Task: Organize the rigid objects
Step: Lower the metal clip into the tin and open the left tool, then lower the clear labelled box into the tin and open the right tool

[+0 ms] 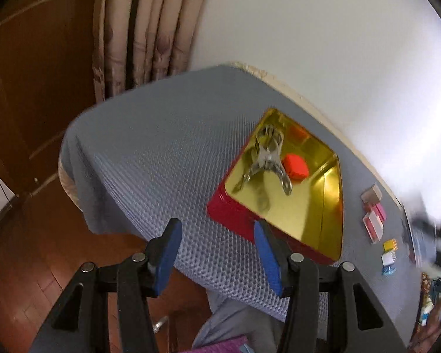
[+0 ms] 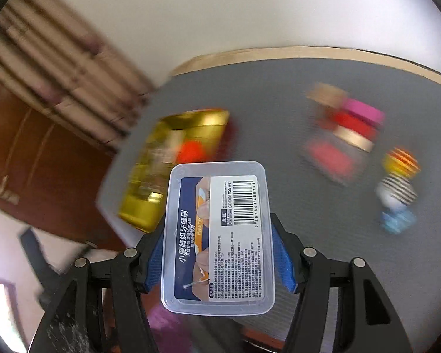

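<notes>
Carrying the clear plastic box point(image 2: 217, 238), pinched by its long sides in our right gripper point(image 2: 219, 253), above the mat short of the tin point(image 2: 173, 161). Left gripper point(image 1: 217, 253) spread, empty. Risk: smooth walls slip, or box clips tin rim.

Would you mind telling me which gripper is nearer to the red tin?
Left. The left gripper hovers open at the red tin's near wall; the right gripper, holding the clear plastic box, is farther back.

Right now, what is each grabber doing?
Left gripper: open, holding nothing.
Right gripper: shut on the clear plastic box.
</notes>
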